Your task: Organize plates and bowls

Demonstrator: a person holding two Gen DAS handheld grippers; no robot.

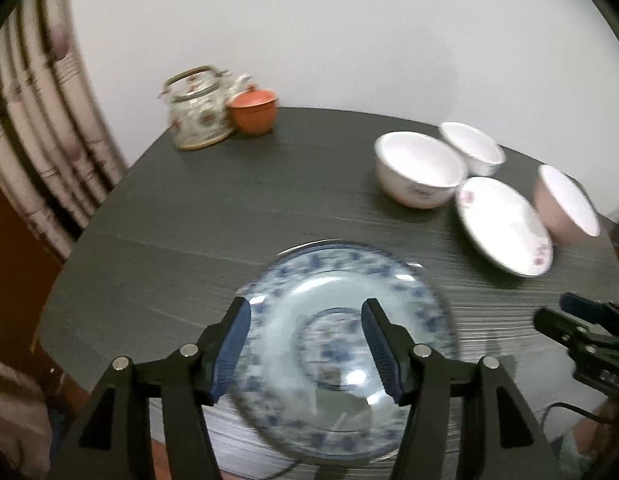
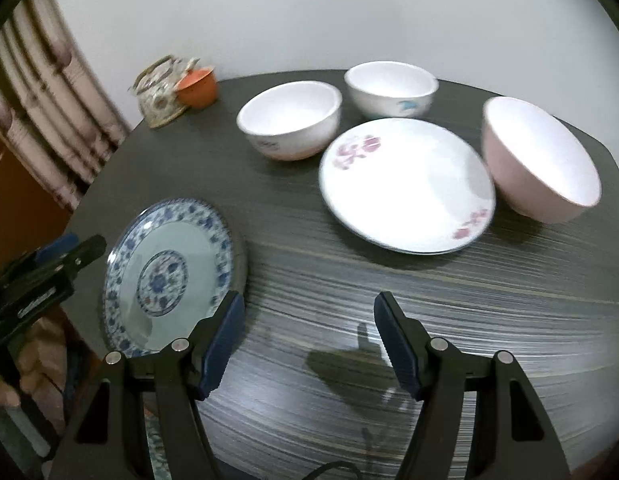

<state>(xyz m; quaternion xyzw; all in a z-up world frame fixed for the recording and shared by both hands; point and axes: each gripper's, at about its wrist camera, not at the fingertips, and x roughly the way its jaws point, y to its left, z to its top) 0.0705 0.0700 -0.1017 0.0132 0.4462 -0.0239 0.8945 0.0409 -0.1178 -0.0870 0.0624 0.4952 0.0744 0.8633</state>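
A blue-and-white patterned plate (image 1: 341, 280) lies flat near the table's front edge. My left gripper (image 1: 306, 308) hovers over it, open, its pads apart from the plate. Further right, my right gripper (image 2: 309, 300) stands open above bare table, with nothing between its fingers. The blue plate (image 2: 169, 272) is to its left. Beyond it lie a white plate with pink flowers (image 2: 405, 188), two white bowls (image 2: 289, 120) (image 2: 391, 88) and a pink bowl (image 2: 541, 160). All of them stand upright and apart.
A flowered teapot (image 1: 197, 112) and an orange lidded cup (image 1: 253, 110) stand at the far left of the dark grey table (image 1: 229, 208), against a white wall. A patterned curtain (image 1: 49, 120) hangs at the left. A cable trails off the front edge.
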